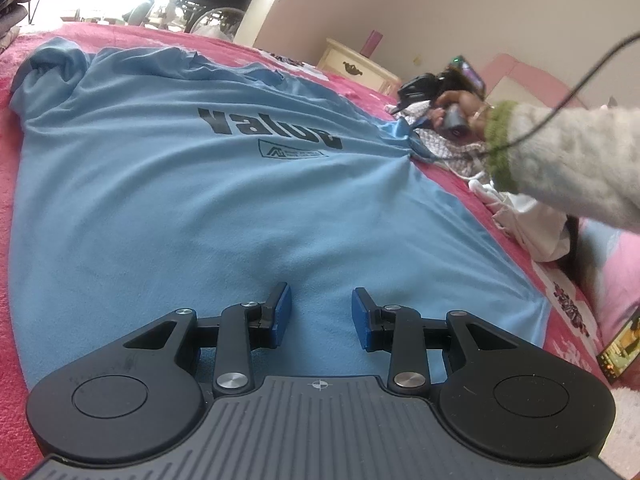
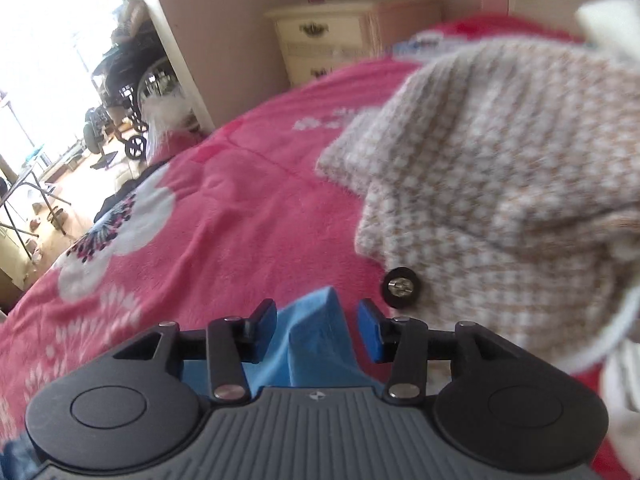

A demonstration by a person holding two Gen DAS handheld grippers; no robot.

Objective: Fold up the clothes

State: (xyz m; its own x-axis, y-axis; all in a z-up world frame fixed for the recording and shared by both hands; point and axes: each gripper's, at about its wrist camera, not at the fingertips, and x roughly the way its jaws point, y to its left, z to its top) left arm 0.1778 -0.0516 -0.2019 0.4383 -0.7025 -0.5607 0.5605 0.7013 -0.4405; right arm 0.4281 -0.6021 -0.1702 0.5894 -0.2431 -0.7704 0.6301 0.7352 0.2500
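A light blue T-shirt (image 1: 208, 200) with black "Value" print lies spread on the pink bedspread (image 1: 8, 240). My left gripper (image 1: 321, 312) is open, low over the shirt's near hem, with nothing between its blue pads. My right gripper (image 2: 316, 320) is open with a peak of the shirt's blue cloth (image 2: 316, 340) standing between its fingers, pads apart from it. In the left wrist view the right gripper (image 1: 416, 120) sits at the shirt's far right sleeve, held by a hand in a cream sleeve with a green cuff.
A tan and white knitted garment (image 2: 500, 184) with a black button (image 2: 402, 287) lies just right of the right gripper. White clothes (image 1: 528, 224) lie by the shirt's right edge. A cream nightstand (image 2: 332, 40) stands behind the bed. A wheelchair (image 2: 132, 80) stands far left.
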